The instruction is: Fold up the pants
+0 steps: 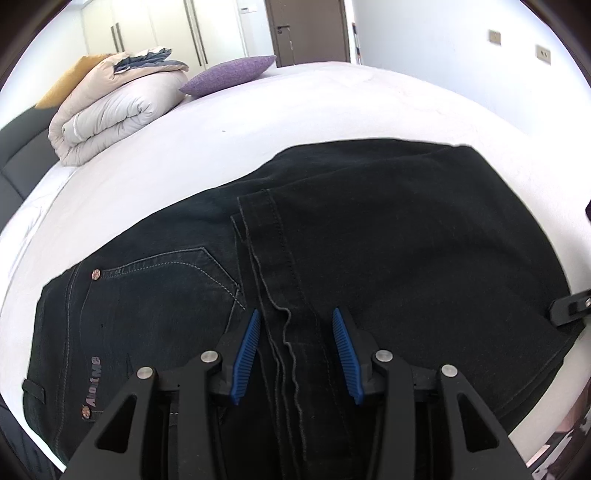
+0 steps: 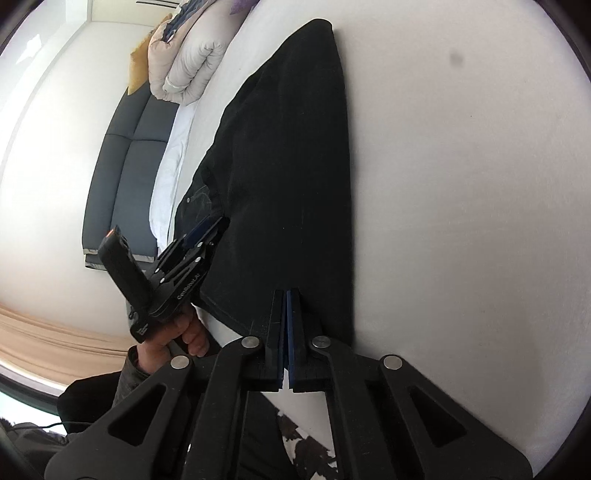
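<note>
Dark jeans [image 1: 369,236] lie folded on the white bed [image 1: 258,122], legs laid over the seat with its back pocket [image 1: 166,280]. My left gripper [image 1: 295,317] is open, its blue pads either side of the leg hems just above the cloth. In the right wrist view the jeans [image 2: 295,166] stretch away from me. My right gripper [image 2: 287,295] is shut on the near edge of the jeans. The left gripper [image 2: 207,230] shows there at the jeans' left edge, held by a hand.
A folded beige duvet [image 1: 110,110] and a purple cushion [image 1: 229,74] lie at the bed's far left. A dark headboard [image 2: 122,177] runs along that side. A door [image 1: 306,29] and wardrobes stand behind. A patterned rug [image 2: 310,446] lies below the bed edge.
</note>
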